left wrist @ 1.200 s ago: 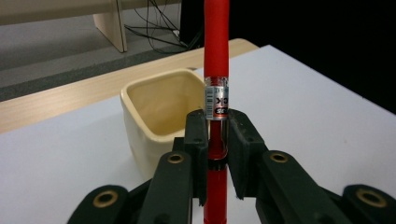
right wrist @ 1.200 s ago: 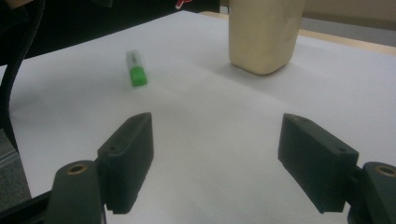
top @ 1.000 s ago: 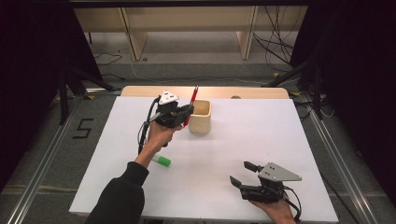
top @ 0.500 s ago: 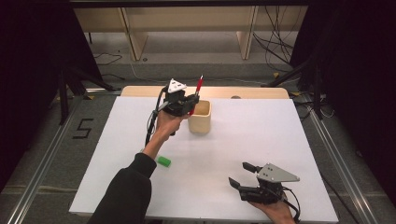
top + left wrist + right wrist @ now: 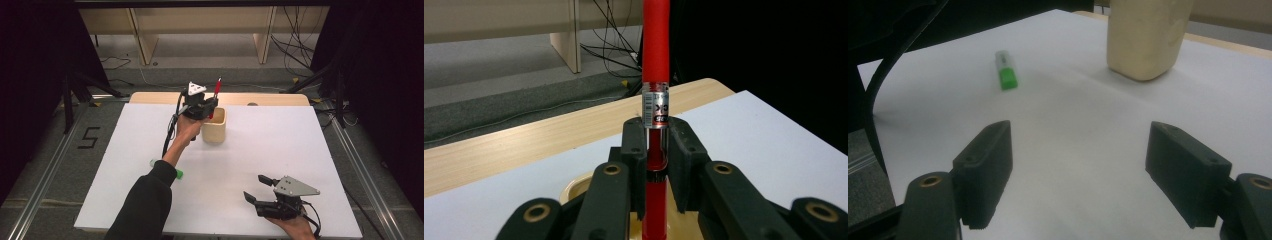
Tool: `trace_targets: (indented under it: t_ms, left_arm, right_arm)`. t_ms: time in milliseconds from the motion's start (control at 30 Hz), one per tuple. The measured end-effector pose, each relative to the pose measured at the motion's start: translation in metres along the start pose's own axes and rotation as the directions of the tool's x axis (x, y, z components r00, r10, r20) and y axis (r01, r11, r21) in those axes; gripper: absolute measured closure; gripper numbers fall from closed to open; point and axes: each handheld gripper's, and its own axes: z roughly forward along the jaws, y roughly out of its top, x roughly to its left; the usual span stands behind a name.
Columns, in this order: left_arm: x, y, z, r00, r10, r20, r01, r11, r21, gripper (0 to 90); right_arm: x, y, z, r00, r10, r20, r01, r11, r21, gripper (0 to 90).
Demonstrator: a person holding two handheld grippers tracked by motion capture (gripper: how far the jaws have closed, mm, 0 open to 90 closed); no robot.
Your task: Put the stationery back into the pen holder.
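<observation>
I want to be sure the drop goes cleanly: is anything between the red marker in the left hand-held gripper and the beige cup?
Nothing visible. The left hand-held gripper holds the red marker upright at the beige cup, whose open rim shows just beneath the jaws. The green marker lies apart on the table.

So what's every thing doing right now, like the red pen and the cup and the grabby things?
Red marker: upright, pinched above the cup.
Cup: standing upright, open top.
Green marker: lying flat on the table, capped.
Left gripper: fingers shut on the red marker.
Right gripper: fingers wide open, holding nothing.
</observation>
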Motion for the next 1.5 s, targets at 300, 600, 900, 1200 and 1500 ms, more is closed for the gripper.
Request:
trace_targets:
  t_ms: [300, 600, 900, 1200, 1500]
  left_arm:
    - [0.001, -0.004, 0.009, 0.9995, 0.006, -0.031, -0.005, 1.0000, 0.006, 78.6]
    - [0.001, -0.007, 0.013, 0.9986, 0.022, -0.047, -0.022, 0.9997, 0.004, 78.5]
    - [0.000, -0.011, 0.018, 0.9977, 0.047, -0.049, -0.045, 0.9985, 0.030, 78.3]
    - [-0.001, -0.015, 0.022, 0.9966, 0.070, -0.043, -0.066, 0.9946, 0.080, 78.0]
    - [0.000, -0.016, 0.021, 0.9959, 0.080, -0.042, -0.074, 0.9887, 0.130, 77.6]
  right_arm:
    - [0.002, 0.000, 0.000, 0.9999, -0.015, -0.002, 0.015, 0.9999, 0.000, 27.5]
    - [0.003, 0.000, 0.001, 0.9997, -0.022, -0.006, 0.022, 0.9997, 0.006, 27.5]
    - [0.004, 0.000, 0.001, 0.9997, -0.024, -0.009, 0.024, 0.9997, 0.006, 27.5]
    - [0.004, 0.000, 0.001, 0.9996, -0.024, -0.012, 0.024, 0.9997, 0.005, 27.8]
    - [0.005, 0.000, 0.002, 0.9995, -0.027, -0.015, 0.027, 0.9996, 0.011, 28.0]
